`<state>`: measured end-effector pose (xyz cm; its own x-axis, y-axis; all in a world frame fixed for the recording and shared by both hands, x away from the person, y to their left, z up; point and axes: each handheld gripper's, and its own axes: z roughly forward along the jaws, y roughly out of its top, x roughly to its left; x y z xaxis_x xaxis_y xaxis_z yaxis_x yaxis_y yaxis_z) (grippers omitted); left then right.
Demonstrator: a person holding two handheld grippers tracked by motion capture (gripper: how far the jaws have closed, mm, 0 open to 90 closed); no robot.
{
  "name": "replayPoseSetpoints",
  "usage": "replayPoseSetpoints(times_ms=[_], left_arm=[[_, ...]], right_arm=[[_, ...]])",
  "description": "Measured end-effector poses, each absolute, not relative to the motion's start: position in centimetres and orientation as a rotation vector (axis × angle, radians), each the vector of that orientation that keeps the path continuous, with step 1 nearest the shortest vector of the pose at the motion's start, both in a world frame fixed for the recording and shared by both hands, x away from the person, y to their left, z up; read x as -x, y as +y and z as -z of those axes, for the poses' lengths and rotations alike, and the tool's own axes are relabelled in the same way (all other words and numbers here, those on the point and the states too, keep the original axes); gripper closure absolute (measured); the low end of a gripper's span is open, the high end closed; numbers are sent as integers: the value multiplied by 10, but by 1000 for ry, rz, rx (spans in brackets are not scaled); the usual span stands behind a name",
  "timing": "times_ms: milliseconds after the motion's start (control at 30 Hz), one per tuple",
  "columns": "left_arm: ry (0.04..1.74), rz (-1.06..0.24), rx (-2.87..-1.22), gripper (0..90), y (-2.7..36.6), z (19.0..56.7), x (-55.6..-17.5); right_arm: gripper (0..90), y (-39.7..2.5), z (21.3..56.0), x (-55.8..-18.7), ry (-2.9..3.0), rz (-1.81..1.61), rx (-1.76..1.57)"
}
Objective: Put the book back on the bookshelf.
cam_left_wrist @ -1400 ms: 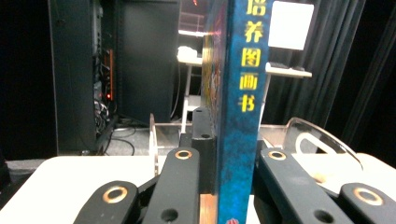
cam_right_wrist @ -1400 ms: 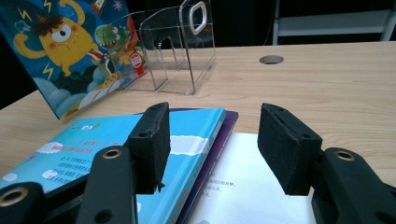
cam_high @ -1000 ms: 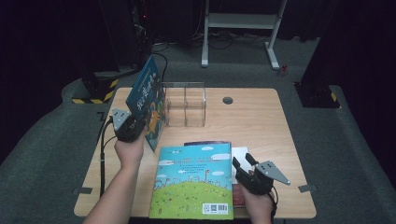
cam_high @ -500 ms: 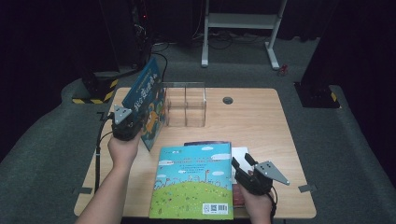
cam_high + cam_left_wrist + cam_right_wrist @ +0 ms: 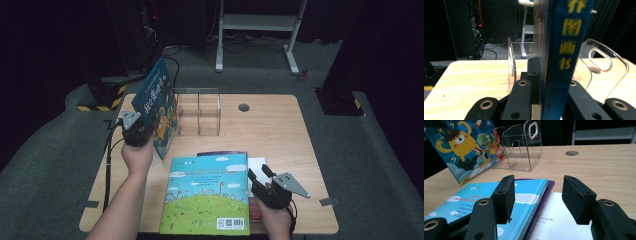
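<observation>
Two hardcover picture books show their covers: one dark blue monster-cover book (image 5: 155,107) and one sky-blue book with a green hill (image 5: 209,192). One purple-edged book (image 5: 543,202), one white printed sheet (image 5: 560,220) and one clear acrylic divided rack (image 5: 199,112) complete the count.

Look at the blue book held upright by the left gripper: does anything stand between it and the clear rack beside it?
Nothing visible does. The blue book, clamped in the left gripper, stands right beside the clear rack.

We're in a dark lab: black curtains (image 5: 60,45) all round, cabled equipment rack (image 5: 150,25) upper left.
</observation>
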<state>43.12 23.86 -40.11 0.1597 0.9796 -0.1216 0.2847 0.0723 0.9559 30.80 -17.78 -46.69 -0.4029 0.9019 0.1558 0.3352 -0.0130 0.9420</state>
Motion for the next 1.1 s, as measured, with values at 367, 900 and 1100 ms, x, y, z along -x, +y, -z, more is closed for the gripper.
replayPoseSetpoints(times_ms=[367, 900, 1100], left_arm=[[1304, -883, -1339, 838, 242, 388, -443], [1299, -926, -1283, 837, 232, 390, -454], [1301, -937, -1274, 837, 229, 400, -456]], right_arm=[[440, -179, 468, -309, 1752, -1427, -1288], [440, -179, 468, -309, 1753, -1429, -1289], [440, -180, 468, -309, 1752, -1431, -1289]])
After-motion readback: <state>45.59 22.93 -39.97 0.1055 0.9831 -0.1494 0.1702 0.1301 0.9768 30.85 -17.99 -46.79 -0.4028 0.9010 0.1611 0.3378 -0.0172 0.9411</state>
